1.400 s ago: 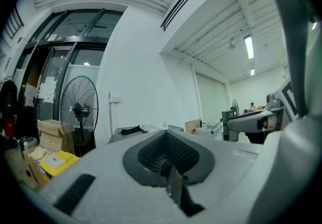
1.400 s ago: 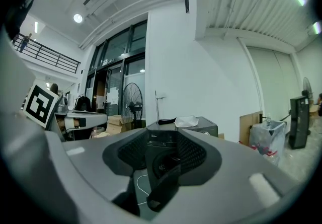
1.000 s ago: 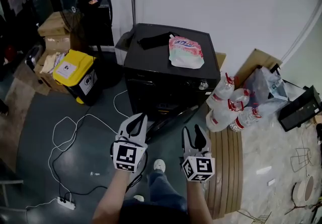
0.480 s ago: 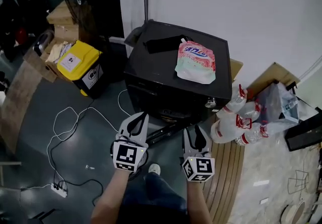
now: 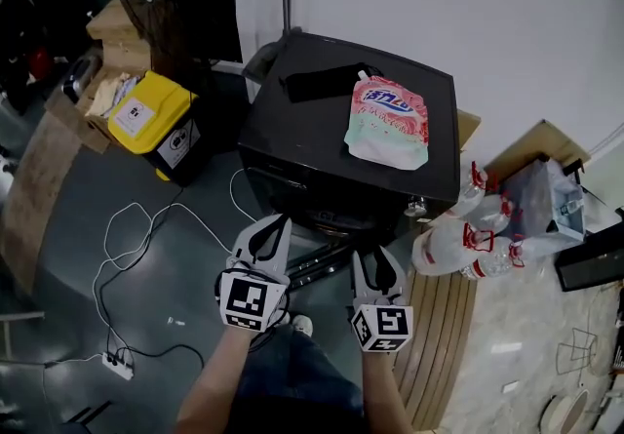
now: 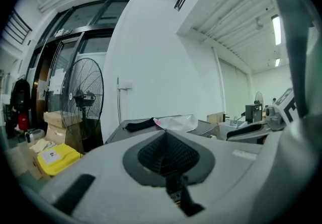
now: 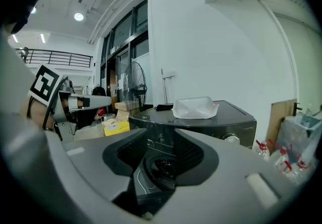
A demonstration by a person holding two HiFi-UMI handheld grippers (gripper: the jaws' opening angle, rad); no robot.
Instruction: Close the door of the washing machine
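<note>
Washing machine [image 5: 322, 135] slightly nearer, door [image 5: 320, 262] still open

- washing machine [image 5: 292, 135]: black front-loader, boxy, glossy flat top, upright with its back at the white wall [image 5: 468, 3]; the right gripper view shows its dark front [image 7: 201, 127] with a silver knob [image 7: 232, 139] at the upper right corner.
- door [image 5: 317, 261]: open, swung out from the lower front, seen edge-on from above, dark with a shiny rim.

Pouch [image 5: 387, 122] atop washing machine [image 5: 292, 144], bin [image 5: 148, 115] left, bottles [image 5: 458, 242] right
</note>
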